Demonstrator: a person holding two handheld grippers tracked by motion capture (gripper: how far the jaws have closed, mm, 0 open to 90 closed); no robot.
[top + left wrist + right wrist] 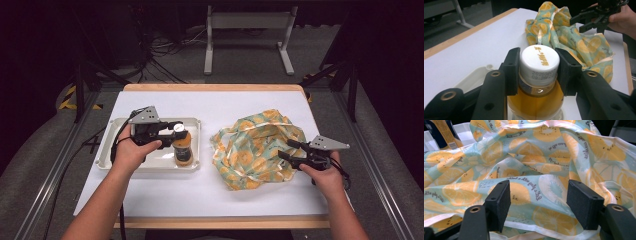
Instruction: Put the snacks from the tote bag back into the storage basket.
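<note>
A bottle of amber drink [183, 148] with a white cap [539, 60] stands upright in a white tray [116, 150] at the table's left. My left gripper [176, 131] is shut on the bottle's neck just under the cap, a pad [512, 70] on each side. A crumpled cloth bag [255, 147] printed with lemon slices lies at the table's right. My right gripper [288, 150] stands open at the bag's right edge, its two pads [499, 203] spread over the fabric [536, 170] with nothing pinched between them.
The white table top [160, 195] has free room in front of the tray and the bag. Beyond the far edge stand a metal frame [247, 35] and cables on the floor. The bottle's label [445, 132] shows past the bag in the right gripper view.
</note>
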